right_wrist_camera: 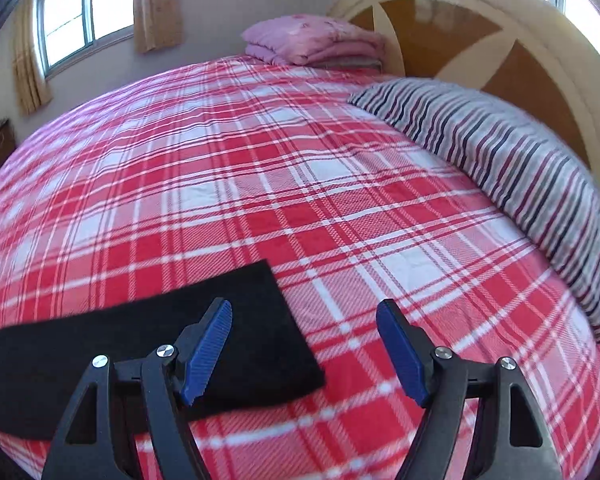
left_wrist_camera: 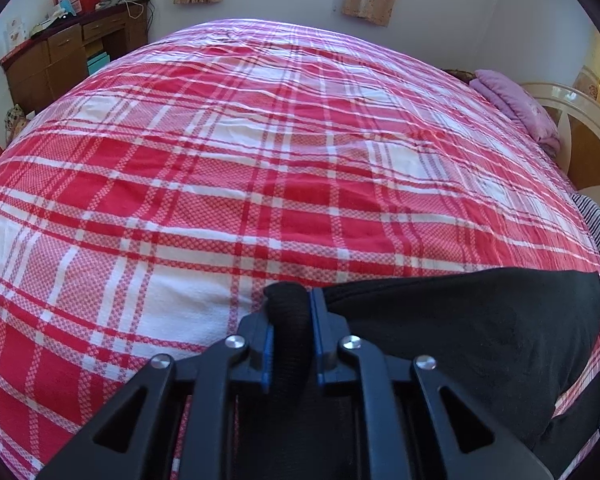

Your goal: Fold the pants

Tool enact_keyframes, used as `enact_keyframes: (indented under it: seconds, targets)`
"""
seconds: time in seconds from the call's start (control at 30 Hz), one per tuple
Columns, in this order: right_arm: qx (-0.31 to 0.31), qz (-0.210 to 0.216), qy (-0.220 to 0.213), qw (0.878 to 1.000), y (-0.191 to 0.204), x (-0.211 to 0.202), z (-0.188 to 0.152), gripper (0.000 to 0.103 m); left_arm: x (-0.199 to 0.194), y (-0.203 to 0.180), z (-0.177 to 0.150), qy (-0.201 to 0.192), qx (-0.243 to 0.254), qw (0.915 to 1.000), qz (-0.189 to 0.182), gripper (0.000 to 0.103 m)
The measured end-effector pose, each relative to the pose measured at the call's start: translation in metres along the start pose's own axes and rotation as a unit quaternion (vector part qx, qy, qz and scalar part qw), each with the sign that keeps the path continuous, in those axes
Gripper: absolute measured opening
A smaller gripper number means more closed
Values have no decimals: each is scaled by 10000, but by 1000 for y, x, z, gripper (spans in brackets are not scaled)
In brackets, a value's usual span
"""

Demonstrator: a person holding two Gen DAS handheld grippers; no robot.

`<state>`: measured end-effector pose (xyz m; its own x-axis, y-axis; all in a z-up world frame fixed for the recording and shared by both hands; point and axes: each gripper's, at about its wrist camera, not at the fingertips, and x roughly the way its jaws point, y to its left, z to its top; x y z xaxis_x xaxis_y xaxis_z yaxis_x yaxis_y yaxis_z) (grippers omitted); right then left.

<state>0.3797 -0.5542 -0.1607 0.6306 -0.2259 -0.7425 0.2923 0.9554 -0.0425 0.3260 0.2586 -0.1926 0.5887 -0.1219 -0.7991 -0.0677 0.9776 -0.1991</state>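
The black pants (left_wrist_camera: 480, 332) lie on the red and white plaid bed. In the left wrist view my left gripper (left_wrist_camera: 291, 300) is shut on a bunched fold of the pants, which rises between its blue pads, and the cloth stretches away to the right. In the right wrist view a flat rectangular end of the pants (right_wrist_camera: 236, 340) lies at lower left. My right gripper (right_wrist_camera: 304, 312) is open and empty above the bed, its left finger (right_wrist_camera: 208, 352) over the pants' end and its right finger over bare bedspread.
The plaid bedspread (left_wrist_camera: 260, 160) fills both views. A striped pillow (right_wrist_camera: 500, 168) lies along the wooden headboard (right_wrist_camera: 460, 40). A folded pink blanket (right_wrist_camera: 312, 40) sits at the far corner. A wooden desk (left_wrist_camera: 60, 56) with clutter stands past the bed's far left, under a window.
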Motion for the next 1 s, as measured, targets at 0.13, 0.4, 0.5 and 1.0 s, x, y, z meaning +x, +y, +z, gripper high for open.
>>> enact_keyframes:
  seconds: [0.13, 0.4, 0.5, 1.0]
  targets:
    - [8, 174, 144, 9997, -2, 29, 15, 76, 1, -1, 0, -3, 62, 10000, 64, 16]
    - [-182, 589, 773, 9951, 14, 85, 25, 74, 4, -3, 2, -21, 164, 9997, 173, 16]
    - [-288, 723, 891, 9930, 16, 91, 24, 58, 5, -3, 1, -37, 171, 9997, 173, 17]
    - [-591, 1042, -13, 9928, 29, 15, 30, 7, -25, -6, 6, -435, 321, 9985, -30, 12]
